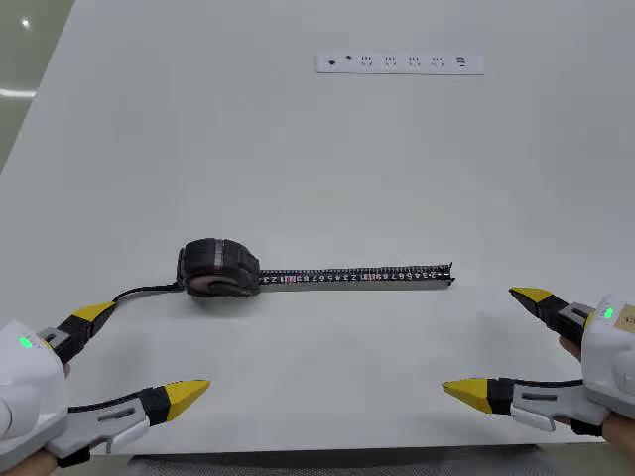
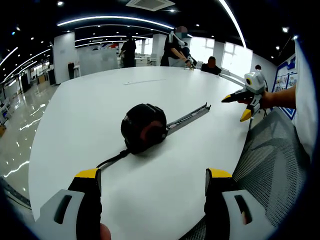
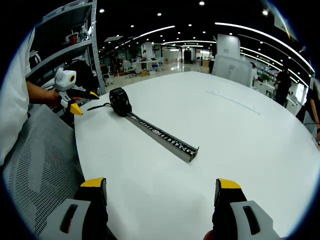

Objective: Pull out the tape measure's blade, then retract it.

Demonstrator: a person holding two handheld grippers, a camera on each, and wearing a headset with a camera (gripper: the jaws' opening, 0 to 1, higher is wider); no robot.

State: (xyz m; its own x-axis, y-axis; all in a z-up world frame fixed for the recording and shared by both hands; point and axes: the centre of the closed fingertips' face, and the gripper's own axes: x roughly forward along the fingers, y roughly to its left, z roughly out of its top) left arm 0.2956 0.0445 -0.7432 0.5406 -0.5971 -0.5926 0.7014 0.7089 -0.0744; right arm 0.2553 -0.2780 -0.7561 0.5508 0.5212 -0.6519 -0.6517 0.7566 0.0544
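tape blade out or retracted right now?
Out. The blade lies extended flat on the table from the case, its hook end free. The left tongs and right tongs are open, clear of it.

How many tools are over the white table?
2. The left tool is at the near left edge, the right tool at the near right edge; both are open, clear of the tape measure.

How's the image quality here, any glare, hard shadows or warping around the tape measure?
Head view: soft even light, faint shadow under the tape measure, blade in focus. Left gripper view: fisheye curves the table edge, glare on the floor. Right gripper view: same curving, bright ceiling lights.
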